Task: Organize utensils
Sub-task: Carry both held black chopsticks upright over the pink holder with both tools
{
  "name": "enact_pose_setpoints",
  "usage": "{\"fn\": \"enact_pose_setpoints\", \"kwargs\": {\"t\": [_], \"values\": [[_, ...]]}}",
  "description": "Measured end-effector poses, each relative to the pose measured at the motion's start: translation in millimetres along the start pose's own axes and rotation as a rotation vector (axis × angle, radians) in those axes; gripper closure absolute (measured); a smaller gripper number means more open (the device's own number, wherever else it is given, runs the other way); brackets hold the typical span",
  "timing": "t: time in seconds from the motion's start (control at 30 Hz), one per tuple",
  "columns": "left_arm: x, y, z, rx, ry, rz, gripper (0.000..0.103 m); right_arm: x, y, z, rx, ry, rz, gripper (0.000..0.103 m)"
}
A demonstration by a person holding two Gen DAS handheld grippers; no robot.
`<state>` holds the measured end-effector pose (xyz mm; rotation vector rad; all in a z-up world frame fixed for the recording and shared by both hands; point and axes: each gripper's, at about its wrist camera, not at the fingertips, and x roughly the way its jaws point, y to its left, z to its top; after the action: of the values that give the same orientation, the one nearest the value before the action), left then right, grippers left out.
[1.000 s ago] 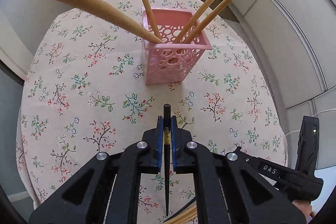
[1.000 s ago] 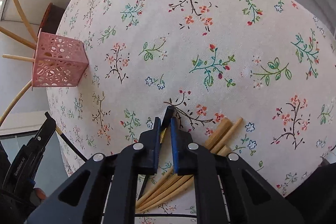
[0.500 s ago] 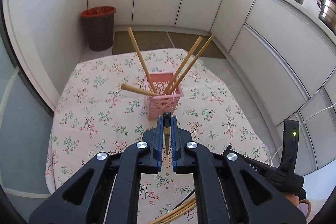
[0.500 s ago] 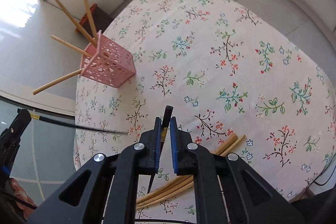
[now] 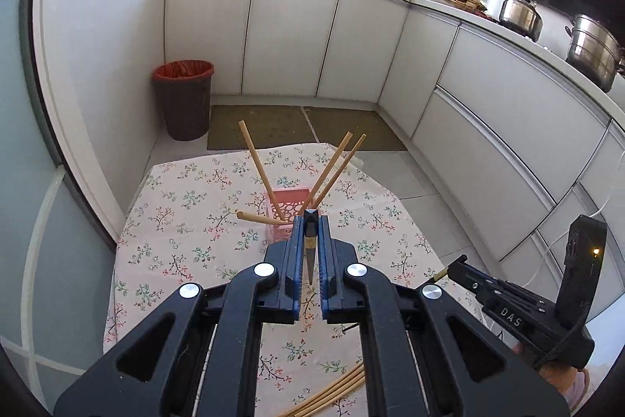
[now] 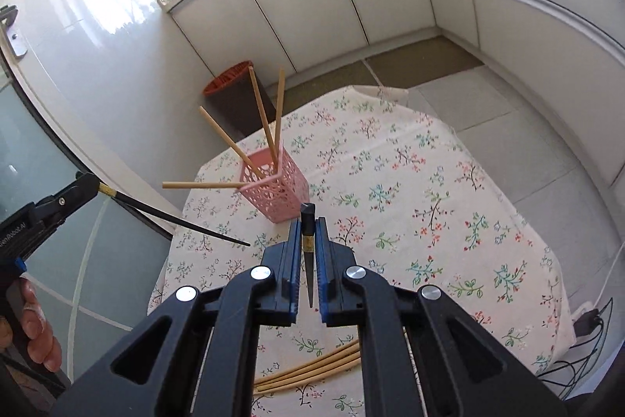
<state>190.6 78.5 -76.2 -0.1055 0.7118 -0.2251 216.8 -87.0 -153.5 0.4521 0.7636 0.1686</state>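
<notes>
A pink perforated basket (image 5: 287,204) (image 6: 275,188) stands on the floral table and holds several wooden chopsticks (image 5: 256,161) (image 6: 263,122) that lean outward. My left gripper (image 5: 309,227) is shut on a black chopstick (image 5: 309,245), held high above the table, in line with the basket. It also shows at the left of the right wrist view (image 6: 84,188), its chopstick (image 6: 175,219) pointing right. My right gripper (image 6: 308,227) is shut on another black chopstick (image 6: 307,249), high above the table. It shows at the lower right of the left wrist view (image 5: 455,266).
Several loose wooden chopsticks (image 5: 332,391) (image 6: 308,368) lie on the floral tablecloth (image 5: 187,221) (image 6: 429,213) near its front edge. A bin with a red liner (image 5: 183,98) (image 6: 234,96) stands beyond the table by white cabinets (image 5: 293,38). Cables (image 6: 586,331) lie on the floor at right.
Both grippers have risen from near the tabletop to well above it, each lifting its black chopstick. The basket and table now look smaller and farther away.
</notes>
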Motion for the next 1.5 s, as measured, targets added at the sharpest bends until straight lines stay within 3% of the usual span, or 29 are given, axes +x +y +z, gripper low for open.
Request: {"fn": "enact_pose_setpoints", "kwargs": {"t": [0.3, 0.67, 0.9, 1.13, 1.5], "values": [[-5.8, -5.5, 14.8, -0.011, -0.047, 0.007, 0.097, -48.1, 16.5, 53.8, -0.019, -0.154, 0.063, 0.096], [13.7, -14.9, 58.2, 0.009, -0.09, 0.048, 0.097, -70.7, 39.5, 102.6, -0.049, -0.269, 0.131, 0.096], [49.8, -13.9, 80.3, 0.032, -0.07, 0.111, 0.097, -53.3, 45.8, 117.5, -0.057, -0.27, 0.14, 0.096], [105.7, 3.3, 80.3, 0.003, 0.033, 0.129, 0.093, -16.2, 46.8, 127.3, -0.048, -0.237, 0.132, 0.096], [37.7, 50.9, 83.7, -0.221, -0.137, 0.077, 0.08, 26.3, 64.8, 126.5, -0.077, -0.208, 0.109, 0.096]]}}
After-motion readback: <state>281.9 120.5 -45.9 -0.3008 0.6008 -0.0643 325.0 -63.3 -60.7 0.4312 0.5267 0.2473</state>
